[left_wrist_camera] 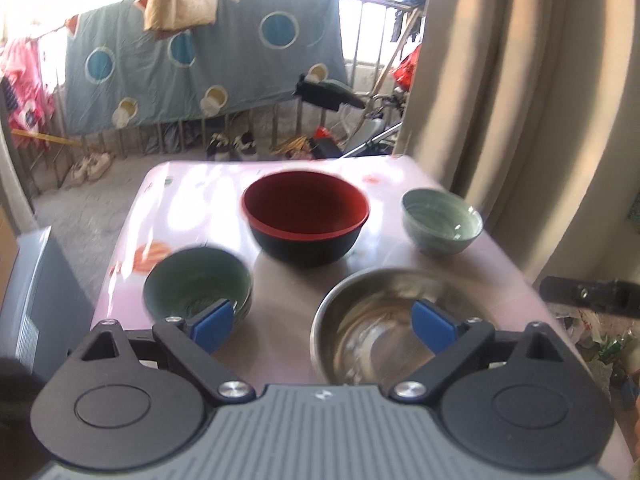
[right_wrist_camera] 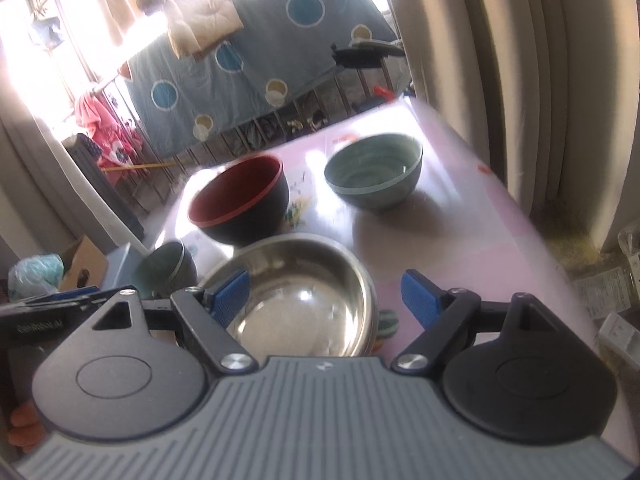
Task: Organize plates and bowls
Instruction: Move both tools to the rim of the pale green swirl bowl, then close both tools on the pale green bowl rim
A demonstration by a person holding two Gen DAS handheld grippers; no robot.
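Four bowls stand on a pink table. A black bowl with a red inside is at the centre back, a pale green bowl at the back right and a dark green bowl at the front left. A steel bowl sits at the front right. My left gripper hovers open above the gap between the dark green and steel bowls, holding nothing. In the right wrist view my right gripper is open above the steel bowl, its pads touching nothing. Beyond are the black bowl and pale green bowl.
A beige curtain hangs close along the table's right side. Behind the table a railing carries a blue quilt, with shoes on the floor. A grey bin and a cardboard box stand left of the table.
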